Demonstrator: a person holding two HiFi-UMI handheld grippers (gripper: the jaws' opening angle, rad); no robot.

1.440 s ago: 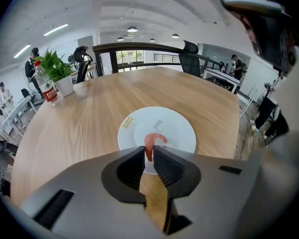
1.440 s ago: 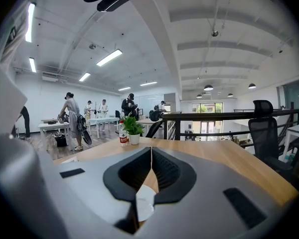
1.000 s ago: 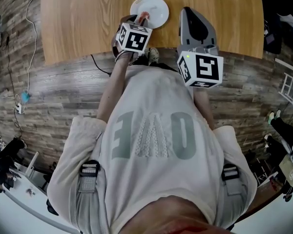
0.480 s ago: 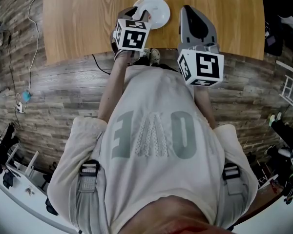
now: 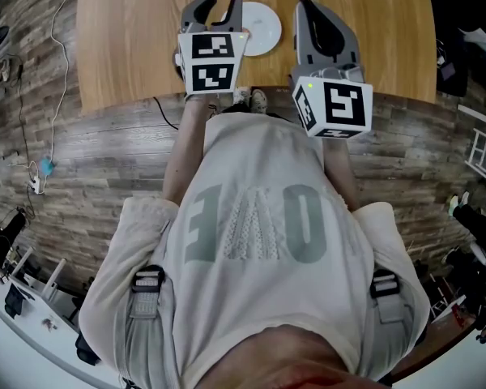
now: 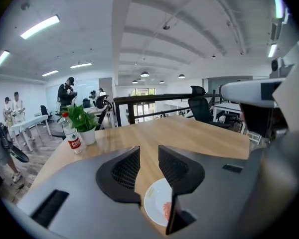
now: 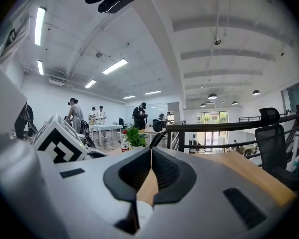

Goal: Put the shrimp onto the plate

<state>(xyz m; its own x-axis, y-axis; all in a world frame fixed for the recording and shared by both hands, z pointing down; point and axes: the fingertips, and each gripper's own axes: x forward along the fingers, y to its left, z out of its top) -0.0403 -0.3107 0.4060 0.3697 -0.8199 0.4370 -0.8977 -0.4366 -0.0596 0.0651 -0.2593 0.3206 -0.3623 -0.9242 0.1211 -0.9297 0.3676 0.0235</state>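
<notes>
The white plate sits near the front edge of the wooden table. In the left gripper view the plate lies below the jaws, and an orange-pink shrimp rests on it, partly hidden by the right jaw. My left gripper hangs just left of the plate, raised above the table and open, with nothing between its jaws. To the right of the plate is my right gripper, shut and empty. The head view does not show the shrimp.
A potted plant and a plastic bottle stand at the table's far left corner. The left gripper's marker cube shows in the right gripper view. People stand at tables farther back in the room. A cable lies on the floor to the left.
My left gripper held something reddish over the plate, then opened, rose and drew back to the left. The shrimp now lies on the plate. The right gripper stayed put.
</notes>
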